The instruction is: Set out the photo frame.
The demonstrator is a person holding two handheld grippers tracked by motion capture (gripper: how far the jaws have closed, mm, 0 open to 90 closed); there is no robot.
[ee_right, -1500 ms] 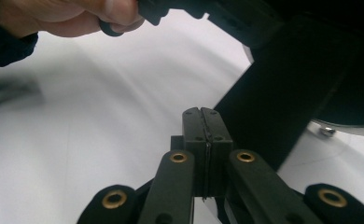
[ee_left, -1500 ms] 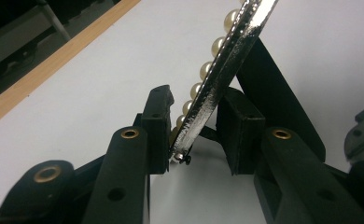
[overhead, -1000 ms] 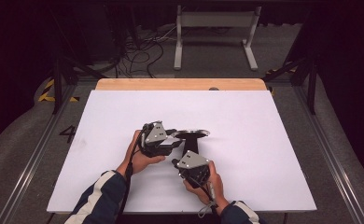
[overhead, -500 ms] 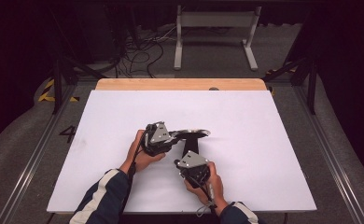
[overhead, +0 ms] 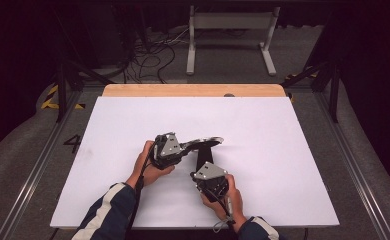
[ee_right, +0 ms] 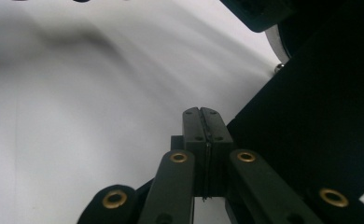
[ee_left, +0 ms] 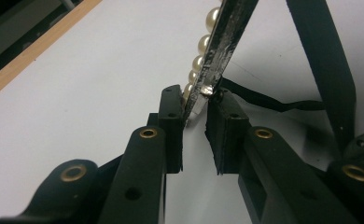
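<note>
A curved, worn silver strip lined with pearl beads (ee_left: 217,42) lies just above the white table, and a thin black ribbon (ee_left: 273,100) trails from its near end. My left gripper (ee_left: 196,109) has just been closing, and its pads now pinch that end of the pearl strip (overhead: 208,142). From the high view, my left gripper (overhead: 190,146) reaches in from the left. My right gripper (overhead: 204,151) points away from me, up to the strip. Its jaws (ee_right: 201,114) are shut, with a thin dark sliver of the ribbon in the seam between the pads.
The white table top (overhead: 283,150) spreads wide on all sides of the hands, with a wooden edge (overhead: 193,90) at the far side. Beyond the table are a metal stand (overhead: 230,35) and floor cables (overhead: 148,55). Rails run along both sides.
The left gripper's jaws have drawn together on the end of the pearl strip. Both hands have stayed where they were.
</note>
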